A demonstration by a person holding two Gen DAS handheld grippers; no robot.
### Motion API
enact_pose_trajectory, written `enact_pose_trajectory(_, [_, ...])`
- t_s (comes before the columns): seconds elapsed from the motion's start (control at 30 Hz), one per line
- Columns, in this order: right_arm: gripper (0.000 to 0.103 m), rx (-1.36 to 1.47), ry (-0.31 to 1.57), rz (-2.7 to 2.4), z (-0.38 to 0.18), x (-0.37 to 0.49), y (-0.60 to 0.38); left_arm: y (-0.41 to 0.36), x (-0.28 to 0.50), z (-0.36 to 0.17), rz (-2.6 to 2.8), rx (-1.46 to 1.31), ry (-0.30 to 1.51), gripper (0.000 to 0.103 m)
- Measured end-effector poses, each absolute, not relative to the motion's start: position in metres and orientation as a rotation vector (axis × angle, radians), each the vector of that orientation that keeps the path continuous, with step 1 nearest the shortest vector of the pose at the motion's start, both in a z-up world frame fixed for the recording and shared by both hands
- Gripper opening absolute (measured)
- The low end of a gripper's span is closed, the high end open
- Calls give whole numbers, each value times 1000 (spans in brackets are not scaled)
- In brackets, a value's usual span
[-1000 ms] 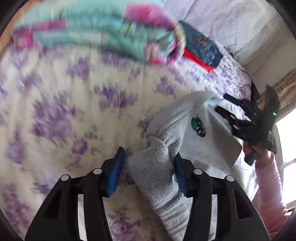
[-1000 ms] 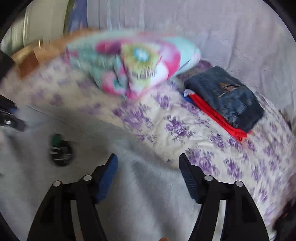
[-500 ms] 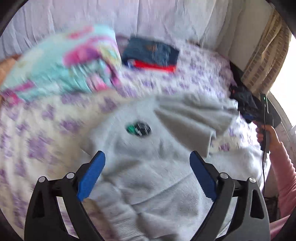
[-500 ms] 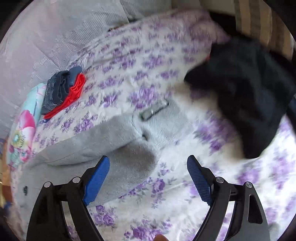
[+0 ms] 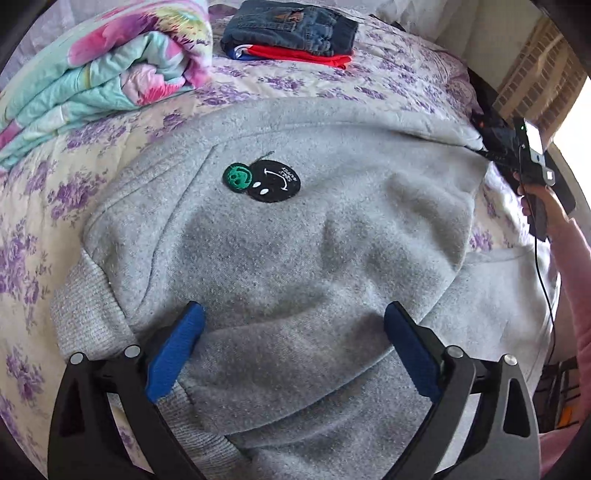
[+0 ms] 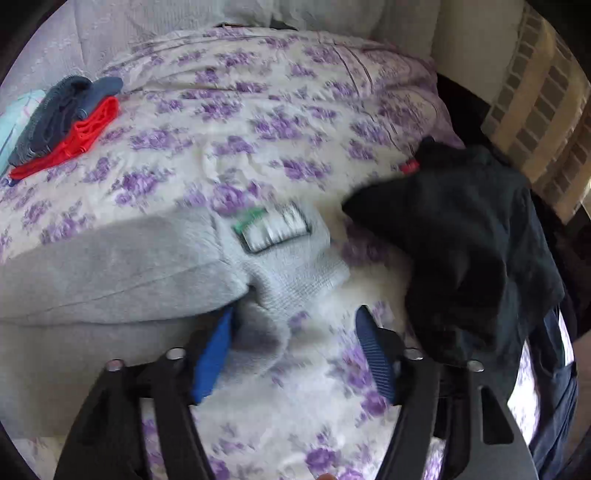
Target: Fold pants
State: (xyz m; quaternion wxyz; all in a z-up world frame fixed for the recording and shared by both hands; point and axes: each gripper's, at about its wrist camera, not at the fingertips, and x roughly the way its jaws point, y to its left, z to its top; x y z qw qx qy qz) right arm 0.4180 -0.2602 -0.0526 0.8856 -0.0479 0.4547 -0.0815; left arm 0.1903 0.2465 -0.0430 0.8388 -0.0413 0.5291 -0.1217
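Two tongs (image 5: 291, 347) (image 6: 295, 350) gape over one grey pants (image 5: 295, 251).

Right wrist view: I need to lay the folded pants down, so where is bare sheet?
Bare floral sheet lies between the jeans stack and the black garment, above the grey pants. The right edge is crowded.

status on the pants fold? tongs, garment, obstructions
Left tongs open over gray pants. Right tongs open at their ribbed cuff. Black garment close right; folded jeans stack clear.
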Motion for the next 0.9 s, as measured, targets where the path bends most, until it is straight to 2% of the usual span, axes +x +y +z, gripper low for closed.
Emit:
enact_pose_trajectory(0.1, [70,5,849,-152,-26,386,-249,248,190,-29,-276,-97,1119,95])
enact_pose_trajectory(0.23, [67,-47,806,306,-8,356,-164,259,212,-4,-303,-149,1065,95])
enact_pose_trajectory(0.27, [64,-33,839,449,-12,356,-140,261,221,-4,-311,-180,1071,95])
enact_pose_trajectory(0.33, [49,22,937,732,-27,361,-96,264,241,-14,-339,-253,1116,95])
enact_pose_trajectory(0.43, [47,17,1053,970,-54,373,-41,271,259,-35,-311,-330,1156,95])
enact_pose_trajectory(0.5, [45,-69,1056,981,-68,391,-29,273,261,-35,-318,-343,1142,95])
enact_pose_trajectory(0.53, [32,-90,1041,973,-71,404,-34,273,261,-35,-324,-341,1140,95])
enact_pose_trajectory(0.63, [18,22,984,855,-68,466,-88,270,261,-33,-336,-314,1133,95])
enact_pose_trajectory(0.67, [18,77,967,803,-66,485,-111,273,261,-35,-340,-310,1128,95])
enact_pose_trajectory(0.73, [35,78,895,551,-64,520,-154,272,262,-37,-328,-297,1114,96])
enact_pose_trajectory(0.87, [36,107,895,332,-71,532,-206,269,259,-38,-324,-249,1092,96])
enact_pose_trajectory(0.9, [44,98,882,327,-66,524,-206,267,259,-36,-317,-237,1094,96])
